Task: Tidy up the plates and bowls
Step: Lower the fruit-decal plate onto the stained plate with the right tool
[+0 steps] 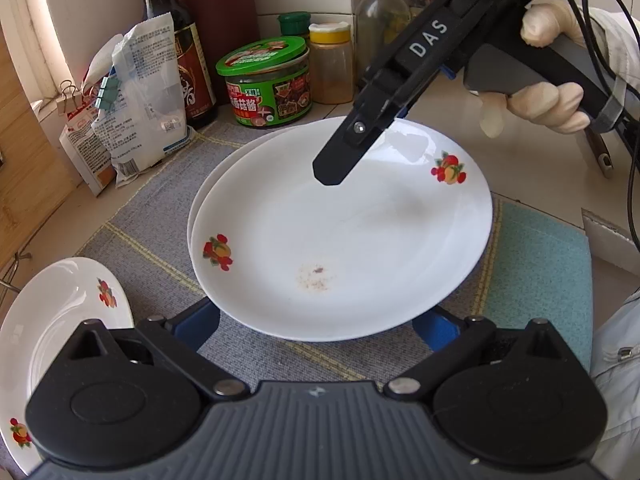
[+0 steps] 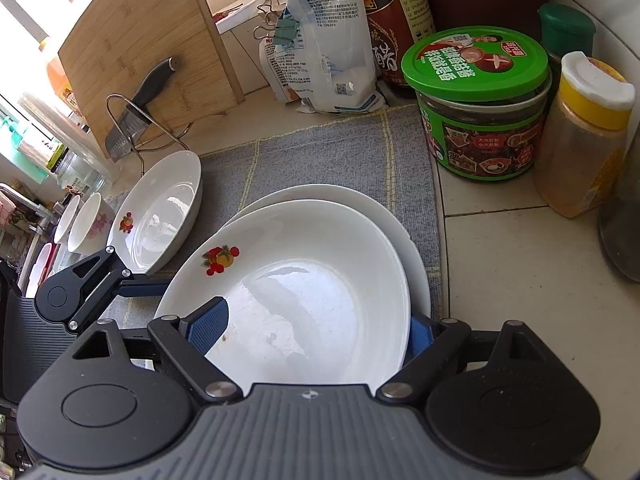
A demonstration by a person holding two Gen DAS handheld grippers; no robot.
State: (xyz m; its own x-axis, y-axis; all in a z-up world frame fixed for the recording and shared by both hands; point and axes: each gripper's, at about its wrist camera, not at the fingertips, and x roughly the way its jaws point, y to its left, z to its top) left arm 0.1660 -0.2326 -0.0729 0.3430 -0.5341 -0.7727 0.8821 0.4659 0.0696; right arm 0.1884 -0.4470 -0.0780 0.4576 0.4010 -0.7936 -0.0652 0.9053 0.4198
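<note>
The top plate (image 1: 340, 232) is held from both sides over a second plate (image 2: 360, 200) on the grey mat (image 1: 160, 216), apparently to be stacked squarely. The left gripper (image 1: 320, 324) straddles the near rim and the right gripper (image 2: 320, 328) the far rim; whether the pads actually clamp cannot be told. A third plate (image 2: 160, 208) lies beside, on a tiled kitchen counter (image 2: 500, 260) crowded with jars (image 2: 480, 108).

Ahead of me a grey woven mat (image 2: 320, 160) lies on the tiled tabletop (image 2: 520, 260). At its far right stands a green-lidded sauce jar (image 2: 480, 104), with a yellow-capped spice shaker (image 2: 584, 136) just beside it on the right. A dark soy sauce bottle (image 2: 392, 20) and a clipped white bag (image 2: 328, 40) stand behind the mat. To the far left a bamboo cutting board (image 2: 140, 40) leans, a cleaver (image 2: 136, 116) in a wire rack before it.
</note>
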